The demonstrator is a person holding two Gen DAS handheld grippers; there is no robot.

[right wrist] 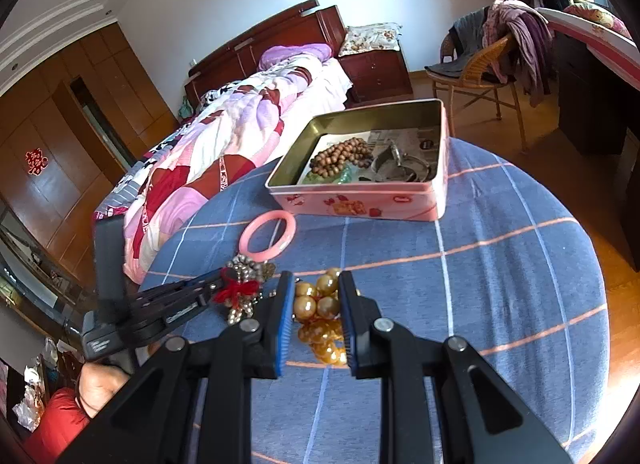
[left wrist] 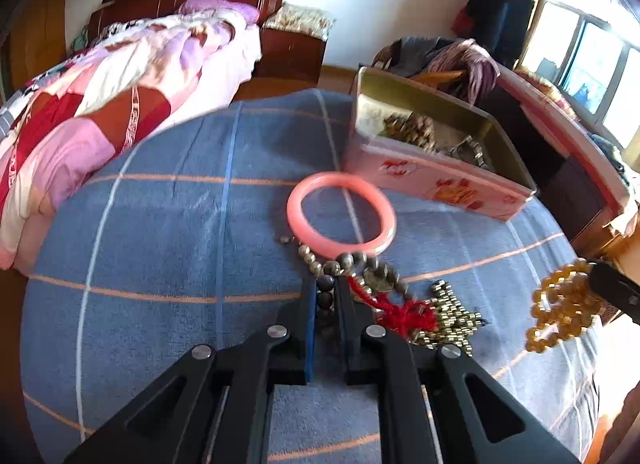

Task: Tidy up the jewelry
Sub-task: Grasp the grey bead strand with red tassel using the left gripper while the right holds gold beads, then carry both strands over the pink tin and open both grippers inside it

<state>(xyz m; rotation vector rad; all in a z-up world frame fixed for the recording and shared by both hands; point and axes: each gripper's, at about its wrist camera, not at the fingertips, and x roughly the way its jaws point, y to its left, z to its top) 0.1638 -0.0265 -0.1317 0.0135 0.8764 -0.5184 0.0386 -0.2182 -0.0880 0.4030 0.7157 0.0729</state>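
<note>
Two bead piles (left wrist: 448, 316) near cloth edge (right wrist: 592, 344); pink tin (right wrist: 360, 204) beyond

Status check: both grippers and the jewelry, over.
Left gripper shut on dark bead strand. Right gripper shut on amber beads. Pink bangle loose beside tin.

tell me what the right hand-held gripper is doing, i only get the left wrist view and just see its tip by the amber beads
Observer: The right hand-held gripper is shut on the amber bead bracelet, with a blue pad pressing on each side.
Operator: ok and whats in the tin, i mostly see its wall
Observer: The pink tin holds a brown wooden bead strand at the left and a grey metal piece at the right.
</note>
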